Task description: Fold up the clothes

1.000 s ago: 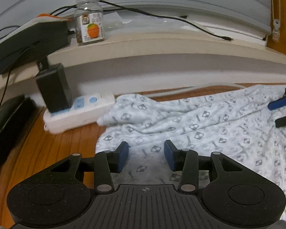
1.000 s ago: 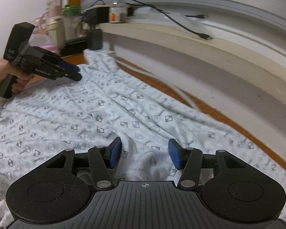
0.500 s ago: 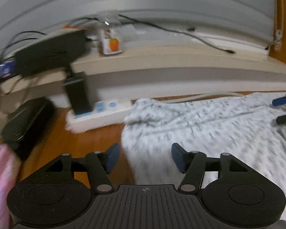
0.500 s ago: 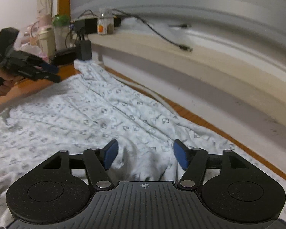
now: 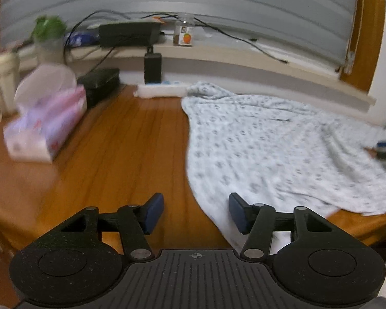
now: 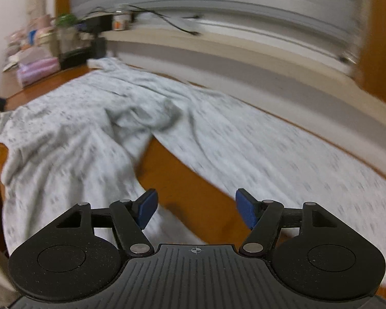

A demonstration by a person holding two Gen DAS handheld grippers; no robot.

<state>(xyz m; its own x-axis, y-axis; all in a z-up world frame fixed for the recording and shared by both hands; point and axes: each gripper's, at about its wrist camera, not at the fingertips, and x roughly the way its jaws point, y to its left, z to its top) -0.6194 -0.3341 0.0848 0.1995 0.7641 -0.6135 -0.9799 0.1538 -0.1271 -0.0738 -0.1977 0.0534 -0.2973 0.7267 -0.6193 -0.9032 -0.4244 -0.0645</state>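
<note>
Both tongs stand unloaded above the wooden floor (image 5: 121, 154). Left gripper (image 5: 196, 212): blue pads apart and drawing inward, nothing clamped; only the near edge of the patterned garment (image 5: 270, 154) lies beneath the gap, nearer the right-hand pad. Right gripper (image 6: 196, 209): pads spread wide, bare floor (image 6: 193, 193) beneath them, cloth lying to either side but none pinched. Middle ground: the garment (image 6: 90, 134), pale with a small repeated print, lies spread flat; in the right wrist view it splits into two lobes about a wedge of bare wood, with a rumpled ridge where they meet. It looks like trousers or a sleeved piece, though the blur prevents certainty. Left of it, a pink tissue pack (image 5: 46, 128). Far ground: a white power strip (image 5: 162, 91) touches the garment's far corner below a ledge (image 5: 244, 56) carrying a small jar (image 5: 184, 34) and cables. Step in hand, as judged: between grasps, with the cloth laid out and no fold yet visible. The next move calls for each gripper to settle on an edge or corner, close fully on one layer, then lift and carry it across in step.
</note>
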